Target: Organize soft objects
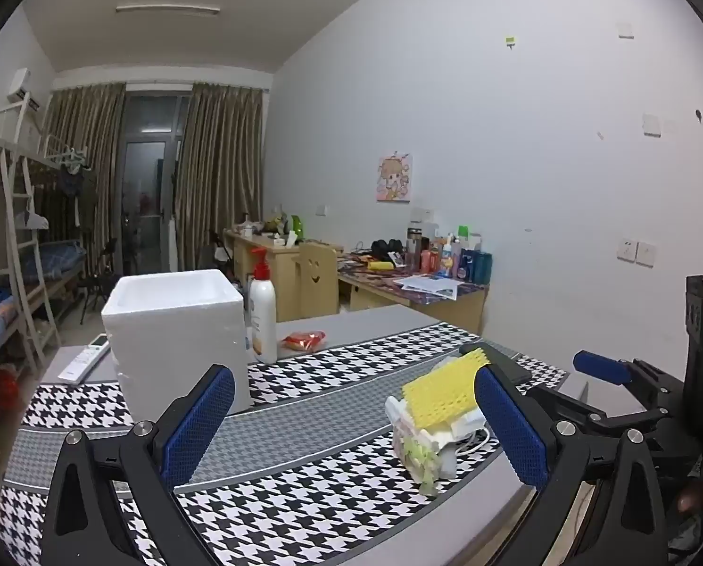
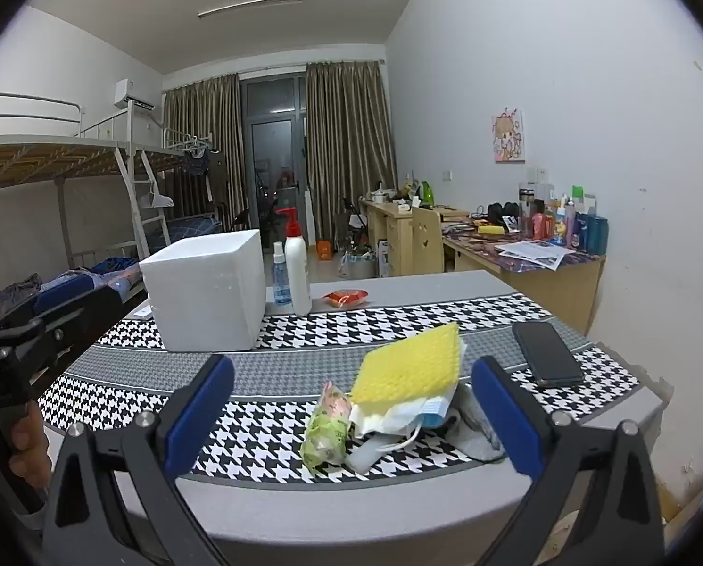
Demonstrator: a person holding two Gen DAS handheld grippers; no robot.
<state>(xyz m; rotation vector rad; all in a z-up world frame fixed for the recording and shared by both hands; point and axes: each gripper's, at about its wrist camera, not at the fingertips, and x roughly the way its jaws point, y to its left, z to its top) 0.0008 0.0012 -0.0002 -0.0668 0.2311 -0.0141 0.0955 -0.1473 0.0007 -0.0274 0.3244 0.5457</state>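
Still ahead of any pickup, left gripper (image 1: 351, 429) and right gripper (image 2: 351, 417) hover with jaws apart and empty over the table's (image 2: 304, 495) near edge, where the yellow sponge (image 2: 408, 365) tops a soft-goods pile; next likely: close on it, carry to foam box (image 2: 205, 290)

Foam box (image 2: 205, 292) white styrofoam, matt, grainy. Yellow sponge (image 2: 408, 365) porous, dimpled. Tablecloth (image 2: 304, 363) woven houndstooth cloth, matt. Phone (image 2: 547, 353) glossy black glass. Lotion bottle (image 2: 297, 269) smooth plastic. Finger pads (image 2: 200, 420) blue textured rubber.
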